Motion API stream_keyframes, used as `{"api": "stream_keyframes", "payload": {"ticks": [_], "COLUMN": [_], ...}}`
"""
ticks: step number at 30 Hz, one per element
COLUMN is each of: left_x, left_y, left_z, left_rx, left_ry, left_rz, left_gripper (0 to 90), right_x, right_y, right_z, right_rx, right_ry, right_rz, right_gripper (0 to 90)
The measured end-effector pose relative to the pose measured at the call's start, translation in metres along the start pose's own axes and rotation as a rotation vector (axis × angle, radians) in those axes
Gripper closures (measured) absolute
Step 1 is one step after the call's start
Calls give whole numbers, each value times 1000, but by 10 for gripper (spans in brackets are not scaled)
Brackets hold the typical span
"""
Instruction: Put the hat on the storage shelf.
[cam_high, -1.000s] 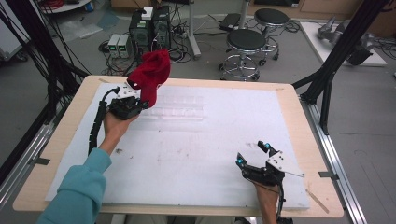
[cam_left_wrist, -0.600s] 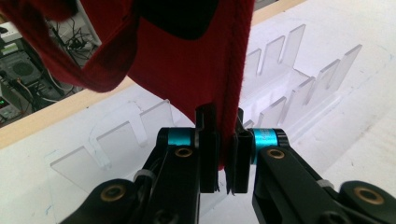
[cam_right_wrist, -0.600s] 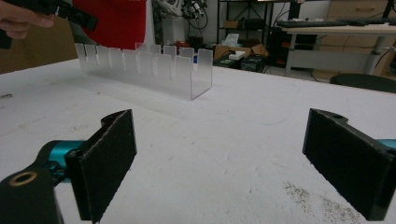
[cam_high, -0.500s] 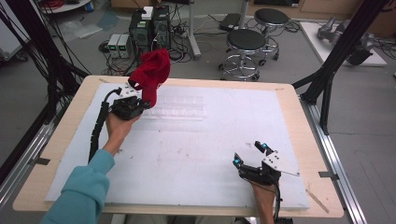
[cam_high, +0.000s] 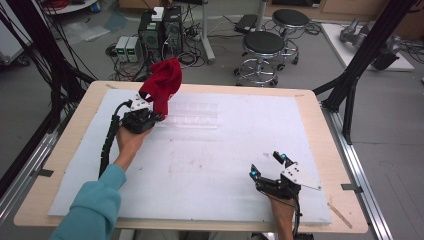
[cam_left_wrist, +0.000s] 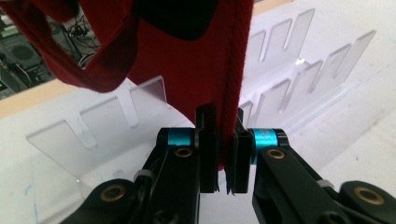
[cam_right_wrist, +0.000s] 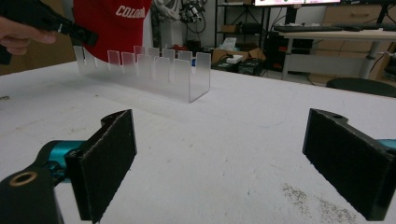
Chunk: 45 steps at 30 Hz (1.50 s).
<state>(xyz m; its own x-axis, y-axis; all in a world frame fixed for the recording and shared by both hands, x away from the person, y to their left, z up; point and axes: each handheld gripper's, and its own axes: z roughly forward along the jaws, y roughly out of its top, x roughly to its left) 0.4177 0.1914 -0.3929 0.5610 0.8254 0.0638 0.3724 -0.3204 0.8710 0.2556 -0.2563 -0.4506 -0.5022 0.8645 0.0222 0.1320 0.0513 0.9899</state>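
A red cap (cam_high: 162, 82) with white lettering hangs above the left end of a clear acrylic slotted rack (cam_high: 192, 117) at the back of the white mat. My left gripper (cam_high: 158, 112) is shut on the cap's lower edge. In the left gripper view the jaws (cam_left_wrist: 223, 140) pinch a fold of the red cap (cam_left_wrist: 187, 70) just in front of the rack's upright tabs (cam_left_wrist: 93, 135). My right gripper (cam_high: 267, 165) rests open near the front right of the mat, with nothing between its pads (cam_right_wrist: 224, 158). From there the rack (cam_right_wrist: 154, 70) and cap (cam_right_wrist: 114, 23) stand far off.
The white mat (cam_high: 225, 165) covers most of the wooden table (cam_high: 65, 150). Black frame posts (cam_high: 350, 75) stand at the right and left edges. Stools (cam_high: 265, 47) and computer boxes (cam_high: 160, 30) sit on the floor beyond the far edge.
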Motion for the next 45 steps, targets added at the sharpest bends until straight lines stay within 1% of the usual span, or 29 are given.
{"api": "stream_keyframes", "payload": {"ticks": [1,4,5,9,10,13,14,16,19,20,21,22,23,24,25,27,29,31,32,34,35,36,37,38,39,41,42,45], "left_x": [0,-1,-1,-3,-3,-4,-4,-4,-4,-4,-3,-3,-3,-1,0,0,2,4,4,6,7,8,8,9,10,15,18,23], "left_y": [-1,-3,-4,-10,-12,-15,-15,-14,-14,-15,-15,-15,-15,-16,-16,-16,-17,-17,-17,-17,-17,-18,-21,-24,-28,-37,-43,-57], "left_z": [0,-1,-1,-1,-2,-2,-2,-2,-3,-2,-3,-3,-2,-3,-4,-6,-9,-13,-16,-22,-25,-29,-33,-38,-43,-53,-61,-80], "left_rx": [-10,-4,-6,-2,6,14,23,22,24,17,27,37,46,53,59,53,53,57,50,51,49,46,17,-9,-22,-35,-45,-68], "left_ry": [-1,3,4,7,4,3,7,6,2,1,7,22,34,30,25,-9,-31,-46,-54,-80,-90,-95,-90,-73,-68,-92,-96,-134], "left_rz": [-1,8,0,-2,3,-4,6,6,-6,-21,-25,-29,-35,-40,-38,-56,-69,-88,-90,-97,-97,-93,-86,-70,-68,-83,-72,-62], "left_gripper": [853,853,853,851,850,849,848,848,843,840,832,794,719,658,616,517,415,306,256,222,174,163,163,164,166,165,165,165], "right_x": [0,0,0,0,0,1,0,0,0,0,-1,-1,0,0,-1,-2,-2,-2,-1,-1,-1,-1,-1,-1,-1,-1,-1,-1], "right_y": [0,0,0,0,-1,-1,-1,-1,-1,-1,-1,-2,-2,-2,-2,-3,-3,-3,-3,-3,-3,-3,-3,-3,-3,-3,-3,-3], "right_z": [0,0,0,-1,-1,-1,-1,-1,-2,-2,-2,-3,-3,-4,-4,-5,-5,-5,-5,-5,-5,-5,-5,-5,-5,-5,-5,-4], "right_rx": [-1,-2,-3,-7,-8,-16,-19,-20,-22,-27,-30,-35,-35,-41,-49,-55,-55,-58,-55,-54,-56,-55,-54,-54,-53,-54,-54,-52], "right_ry": [0,1,0,-3,-2,-4,-5,-6,-2,-2,-2,0,-1,1,-1,-1,2,-1,-1,-1,-2,-1,0,0,0,-1,0,1], "right_rz": [1,2,1,-3,-5,-8,-9,-6,4,-1,-4,-6,2,5,6,15,21,9,10,10,7,9,9,9,10,8,9,14], "right_gripper": [87,87,87,87,87,87,87,87,87,87,87,87,87,87,87,87,87,87,87,87,87,87,87,87,87,87,87,87]}}
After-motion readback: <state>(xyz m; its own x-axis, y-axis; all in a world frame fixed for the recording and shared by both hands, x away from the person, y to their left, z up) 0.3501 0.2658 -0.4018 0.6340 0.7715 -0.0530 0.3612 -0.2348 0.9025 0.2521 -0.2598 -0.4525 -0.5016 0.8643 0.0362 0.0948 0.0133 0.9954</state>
